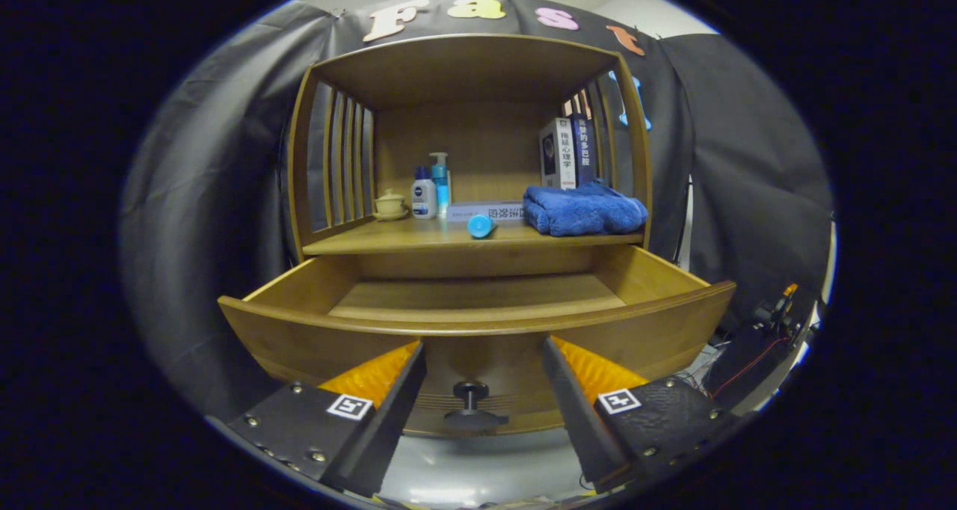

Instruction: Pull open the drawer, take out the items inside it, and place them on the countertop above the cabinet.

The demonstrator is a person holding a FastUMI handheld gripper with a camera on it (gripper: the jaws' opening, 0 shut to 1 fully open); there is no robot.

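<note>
The gripper (pixel 478 390) has its two fingers wide apart, and they hold nothing. The drawer (pixel 478 323) is pulled open, and its front stands just ahead of the fingers. The drawer's black knob (pixel 469 405) sits between the fingers, but they do not touch it. The wooden floor of the drawer looks bare, though the drawer front hides its near part. Above the drawer is the countertop (pixel 389 238). On it lie a blue towel (pixel 583 209), a small blue tube (pixel 481 226), two bottles (pixel 431 188), a little lidded cup (pixel 389 203) and some books (pixel 566 152). The far corners are dim.
</note>
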